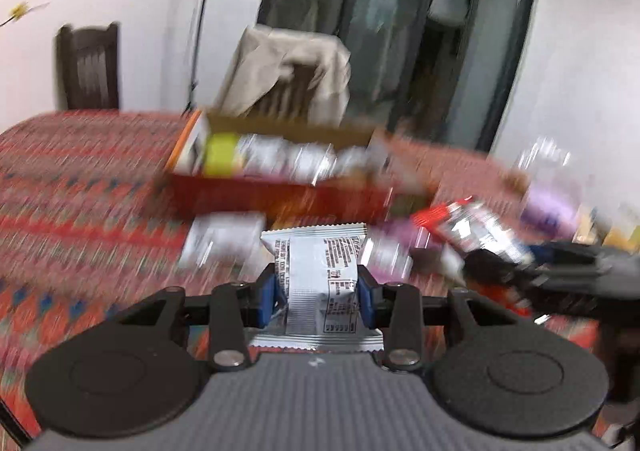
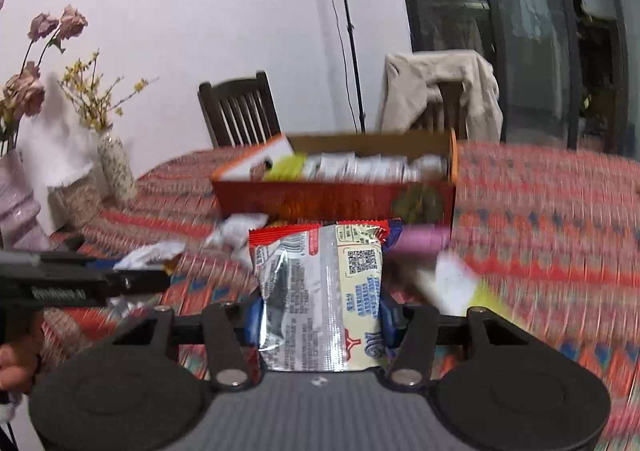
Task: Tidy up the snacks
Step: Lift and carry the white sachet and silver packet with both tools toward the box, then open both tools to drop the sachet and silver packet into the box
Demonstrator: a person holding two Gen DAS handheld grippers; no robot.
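Observation:
My left gripper (image 1: 320,291) is shut on a small white snack packet (image 1: 320,279) with black print, held above the patterned tablecloth. My right gripper (image 2: 322,315) is shut on a silver and cream packet with red top edge (image 2: 320,291). Ahead of both stands an open red cardboard box (image 1: 276,193), also in the right wrist view (image 2: 332,199), with several silver packets and a yellow-green one inside. Loose packets lie in front of the box (image 1: 224,235). The right gripper and its packet show at the right of the left wrist view (image 1: 472,227).
The table has a red patterned cloth (image 2: 552,227). Vases with dried flowers (image 2: 114,167) stand at its left edge. Two wooden chairs (image 2: 240,107) stand behind the table, one draped with a beige cloth (image 2: 440,87). A pink packet (image 2: 420,241) and a white and yellow one (image 2: 456,283) lie near the box.

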